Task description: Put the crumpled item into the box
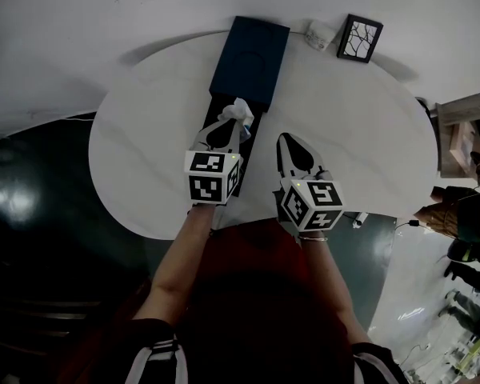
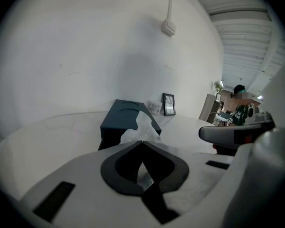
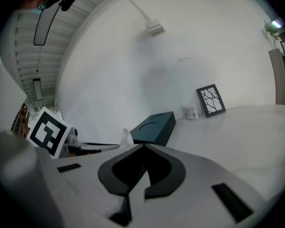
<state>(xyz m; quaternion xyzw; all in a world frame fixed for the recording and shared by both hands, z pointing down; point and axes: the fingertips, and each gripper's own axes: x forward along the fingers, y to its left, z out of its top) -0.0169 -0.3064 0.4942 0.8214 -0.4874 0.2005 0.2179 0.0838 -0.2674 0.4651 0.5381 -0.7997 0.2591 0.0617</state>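
Pinched between the closed tips of the left claw (image 1: 234, 123): a crumpled white tissue (image 1: 242, 110), held at the near end of the dark blue rectangular box (image 1: 250, 58) on the round white tabletop (image 1: 360, 134). Just right, the right claw (image 1: 286, 139), tips shut together on nothing.

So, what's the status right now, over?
Left gripper shut on crumpled white wad, at near side of teal box. Right gripper shut, empty. Nothing in between; picture frame and cup sit behind.
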